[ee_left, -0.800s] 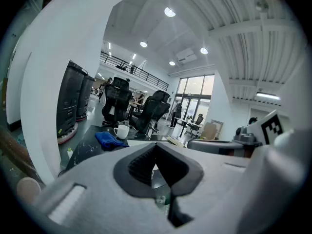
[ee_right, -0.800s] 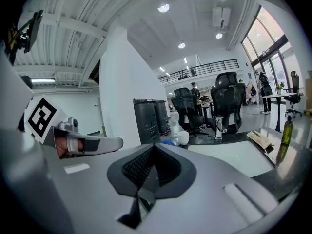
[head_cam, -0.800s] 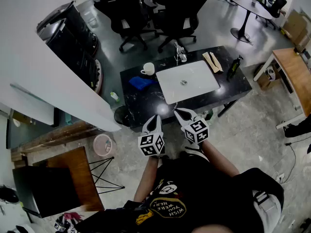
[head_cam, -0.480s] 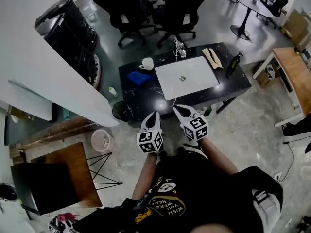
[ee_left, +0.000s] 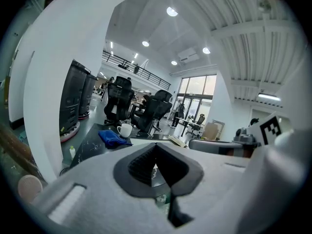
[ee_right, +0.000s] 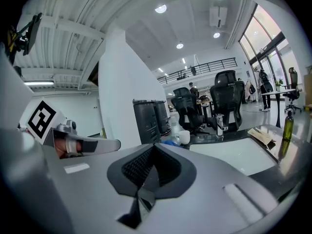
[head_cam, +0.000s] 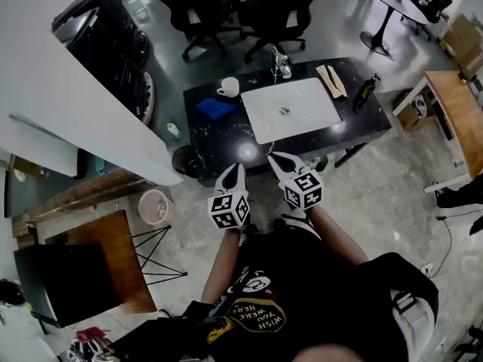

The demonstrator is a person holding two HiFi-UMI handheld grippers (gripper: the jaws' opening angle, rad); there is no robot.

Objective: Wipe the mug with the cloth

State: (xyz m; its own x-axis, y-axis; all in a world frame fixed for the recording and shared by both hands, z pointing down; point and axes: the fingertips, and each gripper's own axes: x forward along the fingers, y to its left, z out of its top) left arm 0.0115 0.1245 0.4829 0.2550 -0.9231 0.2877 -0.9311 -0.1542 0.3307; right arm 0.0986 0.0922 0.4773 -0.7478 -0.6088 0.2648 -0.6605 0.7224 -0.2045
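You stood before the black table (head_cam: 211,138). The left gripper (head_cam: 239,170) and right gripper (head_cam: 274,159) were both clenched on nothing, short of its near edge. The blue cloth (head_cam: 216,109) lay at the table's far left, the white mug (head_cam: 229,87) just beyond it. Neither was grasped; all wiping was left to do.

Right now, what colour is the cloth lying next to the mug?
Blue. The cloth shows best in the head view, beside the white mug.
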